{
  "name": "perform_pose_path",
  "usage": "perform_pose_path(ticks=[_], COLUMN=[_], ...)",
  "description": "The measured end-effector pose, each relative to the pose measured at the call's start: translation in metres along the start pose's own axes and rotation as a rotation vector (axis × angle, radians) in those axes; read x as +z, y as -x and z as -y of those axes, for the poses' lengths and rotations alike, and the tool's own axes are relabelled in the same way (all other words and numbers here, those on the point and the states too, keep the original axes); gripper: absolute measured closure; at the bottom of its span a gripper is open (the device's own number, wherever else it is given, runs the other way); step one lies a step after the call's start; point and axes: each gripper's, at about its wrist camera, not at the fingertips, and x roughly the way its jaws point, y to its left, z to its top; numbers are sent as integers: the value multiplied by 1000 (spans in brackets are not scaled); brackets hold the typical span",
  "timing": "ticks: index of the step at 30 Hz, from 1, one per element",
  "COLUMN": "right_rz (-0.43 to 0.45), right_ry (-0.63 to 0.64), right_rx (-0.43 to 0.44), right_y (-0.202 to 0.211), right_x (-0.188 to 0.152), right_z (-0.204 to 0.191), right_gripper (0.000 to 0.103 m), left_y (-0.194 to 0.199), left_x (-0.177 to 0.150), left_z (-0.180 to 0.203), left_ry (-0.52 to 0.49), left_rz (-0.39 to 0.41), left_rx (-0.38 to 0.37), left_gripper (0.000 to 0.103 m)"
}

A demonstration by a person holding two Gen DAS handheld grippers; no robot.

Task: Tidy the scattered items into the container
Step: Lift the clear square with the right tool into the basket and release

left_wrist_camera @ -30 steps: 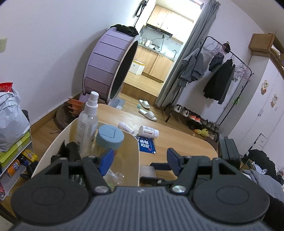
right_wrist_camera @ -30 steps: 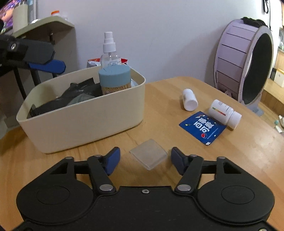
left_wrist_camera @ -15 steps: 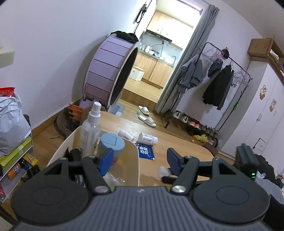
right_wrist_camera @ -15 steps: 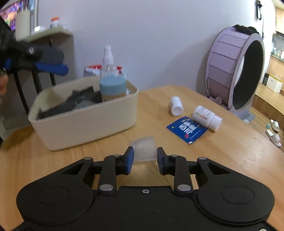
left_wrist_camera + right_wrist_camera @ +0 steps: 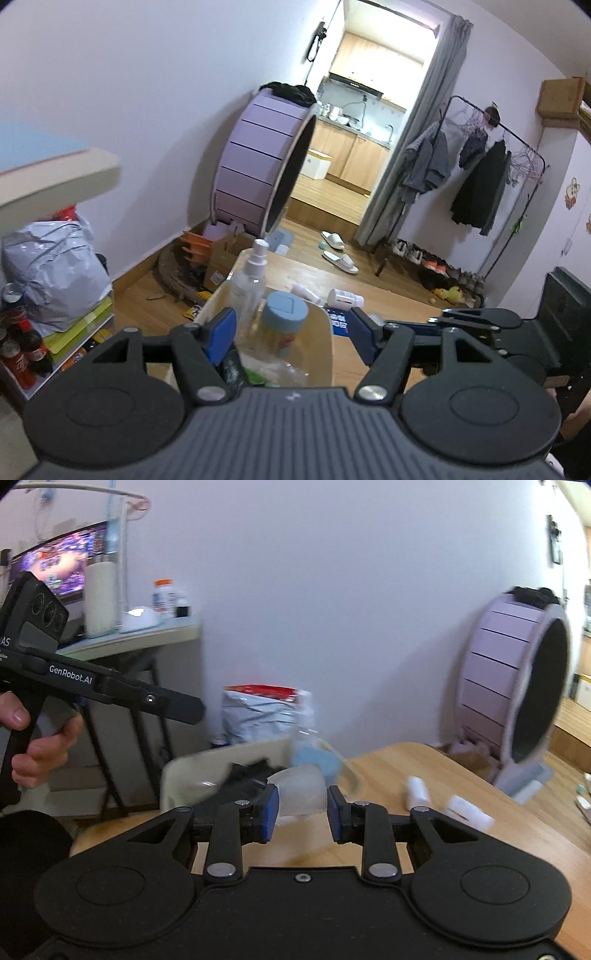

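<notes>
Translucent pouch [image 5: 300, 789] clamped in right gripper [image 5: 303, 810] above table [image 5: 480, 834]; left gripper [image 5: 291, 334] apart, empty, over bin [image 5: 327, 354].

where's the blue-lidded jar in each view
Left wrist view: the blue-lidded jar stands low in the middle, inside the cream container, right of the spray bottle.
Right wrist view: blurred, centre, just above the translucent packet.
Shared landmark: the purple wheel.
</notes>
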Motion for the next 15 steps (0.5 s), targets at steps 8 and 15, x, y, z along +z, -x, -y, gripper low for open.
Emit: perform_pose_path(ticks=[8,15], right_rz=[-43,-98], right_ry=[34,41], right_rx=[130,177], right_y=[-61,-98], right_x=[17,12], right_z=[-39,-58], right_gripper=[75,75], left_y=[24,35], left_x=[-10,-14], left_z=[-22,-38], left_ry=[30,27], left_rz=[-18,-27], left_rx=[74,133], left_gripper=[38,38])
